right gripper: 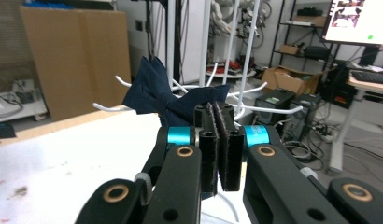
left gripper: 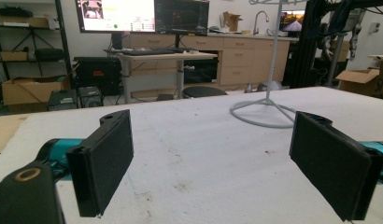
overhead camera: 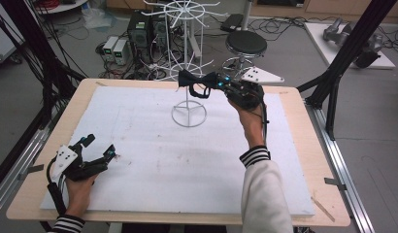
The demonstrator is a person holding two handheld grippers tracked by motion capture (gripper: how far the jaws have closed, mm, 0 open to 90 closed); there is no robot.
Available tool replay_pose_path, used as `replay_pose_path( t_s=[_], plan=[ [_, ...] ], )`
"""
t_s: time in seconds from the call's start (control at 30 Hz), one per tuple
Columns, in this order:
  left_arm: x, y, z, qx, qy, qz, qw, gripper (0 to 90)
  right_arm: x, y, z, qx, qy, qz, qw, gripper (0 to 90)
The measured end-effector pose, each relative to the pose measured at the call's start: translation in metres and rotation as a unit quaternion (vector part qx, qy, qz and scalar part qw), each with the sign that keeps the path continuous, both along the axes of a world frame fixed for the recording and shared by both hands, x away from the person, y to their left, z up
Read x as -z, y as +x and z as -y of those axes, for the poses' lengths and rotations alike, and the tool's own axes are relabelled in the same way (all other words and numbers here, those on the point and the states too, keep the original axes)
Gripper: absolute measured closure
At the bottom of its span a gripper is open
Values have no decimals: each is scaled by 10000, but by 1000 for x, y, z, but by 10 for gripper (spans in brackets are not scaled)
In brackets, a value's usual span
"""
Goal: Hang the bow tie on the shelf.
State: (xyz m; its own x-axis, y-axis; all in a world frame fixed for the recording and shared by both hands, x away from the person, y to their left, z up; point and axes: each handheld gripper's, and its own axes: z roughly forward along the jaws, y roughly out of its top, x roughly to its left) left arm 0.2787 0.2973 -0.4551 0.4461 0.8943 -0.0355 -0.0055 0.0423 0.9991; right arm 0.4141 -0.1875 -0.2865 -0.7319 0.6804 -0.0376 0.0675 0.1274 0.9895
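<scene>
A light wooden table (overhead camera: 294, 104) carries a white board (overhead camera: 153, 160) that covers nearly all of its top, leaving a bare wooden margin around the edges. The board's surface is scuffed and marked with small brownish stains, most of them near the middle and toward the front. Directly on the board, toward its far side, stands a white wire display rack (overhead camera: 189, 115) on a round ring base, its thin pole rising upright.
</scene>
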Motion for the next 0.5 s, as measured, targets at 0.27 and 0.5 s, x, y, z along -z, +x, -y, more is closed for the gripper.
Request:
replay_pose_path(
  t_s=[0.27, 0.5],
  plan=[
    [0, 0, 0, 3, 1, -5, 10000, 140, 3, 2, -6, 102, -181, -24, 9998, 881],
    [0, 0, 0, 7, 14, -4, 10000, 140, 1, -2, -6, 204, -255, 42, 9995, 771]
  ],
)
